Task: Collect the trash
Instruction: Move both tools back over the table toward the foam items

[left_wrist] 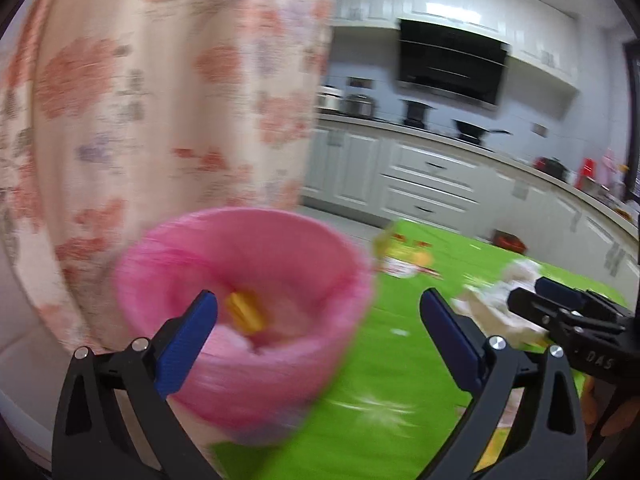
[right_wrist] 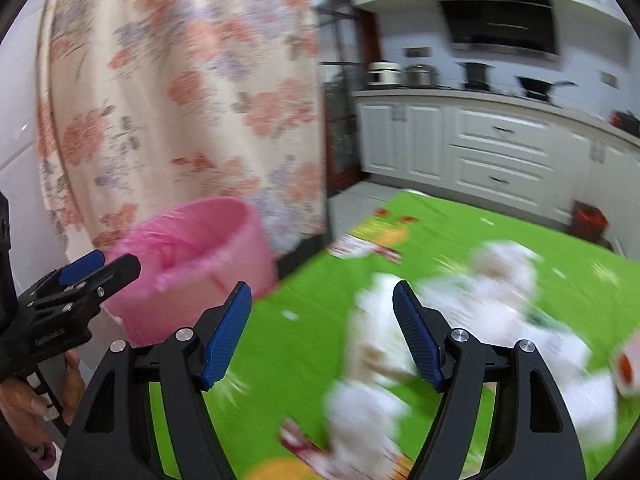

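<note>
L gripper (left_wrist: 318,312) hangs wide open over the pink-lined bin (left_wrist: 244,312) at the mat's left edge, nothing btwn jaws; a yellow scrap (left_wrist: 246,312) lies inside, so a drop looks done. R gripper (right_wrist: 322,336) is part open, empty, above crumpled white paper (right_wrist: 372,344) on the green mat (right_wrist: 304,312). Next, prob: lower R, pinch paper, carry left to bin.

Your left gripper (left_wrist: 318,312) hangs with jaws spread wide over the open mouth of the pink plastic-lined bin (left_wrist: 244,312), nothing between them. The floral curtain (left_wrist: 168,92) crowds close behind the bin. Bare green mat (right_wrist: 304,320) lies between bin and crumpled white paper scraps (right_wrist: 492,304), which clutter the mat under your right gripper (right_wrist: 322,332).
</note>
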A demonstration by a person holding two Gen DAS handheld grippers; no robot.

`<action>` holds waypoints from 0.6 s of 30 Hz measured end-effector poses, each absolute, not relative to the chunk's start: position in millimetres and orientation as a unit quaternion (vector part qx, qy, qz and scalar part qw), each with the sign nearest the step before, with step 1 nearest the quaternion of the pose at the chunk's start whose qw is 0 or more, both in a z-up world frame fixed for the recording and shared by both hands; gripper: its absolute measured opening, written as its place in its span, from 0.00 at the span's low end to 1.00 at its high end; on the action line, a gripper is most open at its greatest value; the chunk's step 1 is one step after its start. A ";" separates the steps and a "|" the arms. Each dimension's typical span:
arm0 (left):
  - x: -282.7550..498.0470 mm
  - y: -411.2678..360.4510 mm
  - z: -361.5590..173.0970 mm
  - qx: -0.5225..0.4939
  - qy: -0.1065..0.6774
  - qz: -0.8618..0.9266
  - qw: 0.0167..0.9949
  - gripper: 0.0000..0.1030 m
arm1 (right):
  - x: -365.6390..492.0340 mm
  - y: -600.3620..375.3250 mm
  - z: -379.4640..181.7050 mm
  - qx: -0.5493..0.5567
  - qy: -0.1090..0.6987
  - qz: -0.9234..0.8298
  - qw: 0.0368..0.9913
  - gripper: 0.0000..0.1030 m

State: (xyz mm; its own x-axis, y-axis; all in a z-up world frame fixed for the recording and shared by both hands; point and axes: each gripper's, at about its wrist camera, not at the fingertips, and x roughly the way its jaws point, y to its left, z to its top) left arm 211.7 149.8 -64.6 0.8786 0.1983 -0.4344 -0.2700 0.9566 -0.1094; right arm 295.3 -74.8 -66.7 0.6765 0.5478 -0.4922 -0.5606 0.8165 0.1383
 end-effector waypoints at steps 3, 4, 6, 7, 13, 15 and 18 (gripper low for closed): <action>222.9 103.3 -70.1 -0.069 0.222 0.075 0.970 0.95 | 288.4 -121.1 -74.3 0.006 0.267 0.259 0.928 0.68; 226.4 86.8 -72.2 -0.065 0.225 0.057 0.971 0.95 | 286.1 -136.7 -77.1 0.011 0.268 0.243 0.932 0.68; 231.4 59.0 -77.7 -0.061 0.232 0.029 0.970 0.95 | 283.0 -163.5 -82.1 0.021 0.271 0.215 0.938 0.68; 234.6 46.1 -79.8 -0.058 0.235 0.015 0.970 0.95 | 280.9 -178.8 -84.4 0.025 0.270 0.197 0.942 0.68; 253.0 -39.2 -89.2 -0.025 0.236 -0.071 0.969 0.95 | 272.6 -256.3 -90.1 0.058 0.268 0.105 0.956 0.68; 258.9 -61.4 -93.3 -0.020 0.238 -0.091 0.967 0.95 | 273.0 -279.4 -92.4 0.076 0.271 0.078 0.956 0.68; 270.0 -83.5 -102.3 -0.020 0.243 -0.102 0.964 0.95 | 277.8 -310.8 -99.2 0.099 0.278 0.040 0.955 0.68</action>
